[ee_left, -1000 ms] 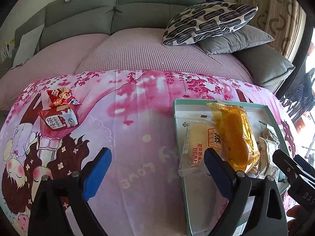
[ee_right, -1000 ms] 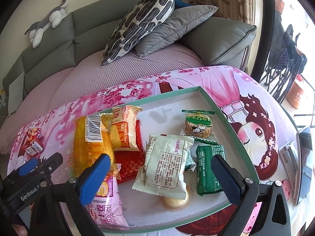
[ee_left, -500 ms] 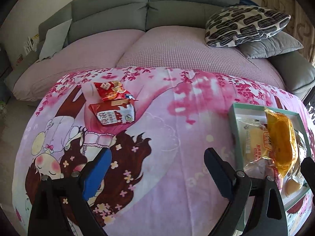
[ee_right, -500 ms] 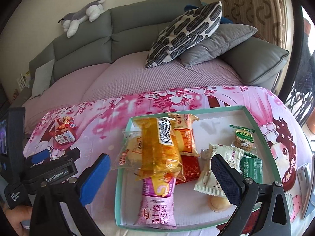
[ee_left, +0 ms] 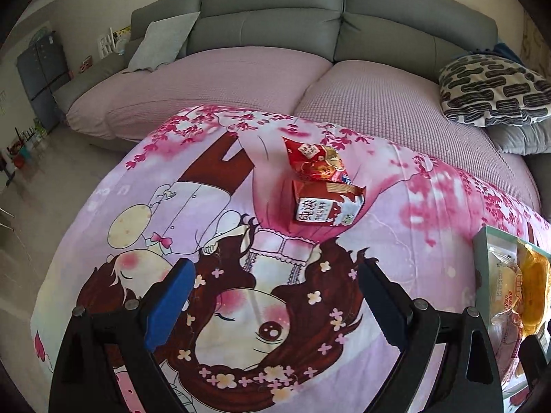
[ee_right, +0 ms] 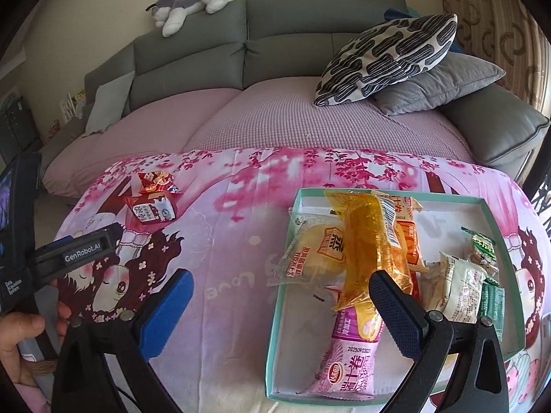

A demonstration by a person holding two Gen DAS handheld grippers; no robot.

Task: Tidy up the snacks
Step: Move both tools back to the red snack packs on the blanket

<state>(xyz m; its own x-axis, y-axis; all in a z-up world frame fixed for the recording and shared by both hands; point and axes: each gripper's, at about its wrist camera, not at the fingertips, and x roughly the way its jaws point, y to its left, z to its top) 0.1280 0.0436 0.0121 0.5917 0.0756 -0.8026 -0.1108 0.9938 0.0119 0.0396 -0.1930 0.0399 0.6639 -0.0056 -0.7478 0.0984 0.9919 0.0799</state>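
Note:
Two red snack packets lie loose on the pink cartoon cloth: a red foil bag (ee_left: 315,160) and, just in front of it, a red-and-white packet (ee_left: 327,208); both also show in the right wrist view (ee_right: 153,203). My left gripper (ee_left: 275,306) is open and empty, short of them. A teal-rimmed tray (ee_right: 396,192) holds several snacks, with a yellow bread bag (ee_right: 372,241) on top. My right gripper (ee_right: 279,313) is open and empty over the tray's left edge.
A grey sofa (ee_right: 275,34) with a pink cover runs behind the table. A patterned pillow (ee_right: 389,55) and a grey cushion (ee_right: 440,82) lie at the right. A plush toy (ee_right: 193,0) sits on the sofa back. The table edge drops off at the left.
My left gripper has swung left from the tray toward the two red packets. My right gripper has shifted left, from over the tray's middle to its left edge. Both stay open.

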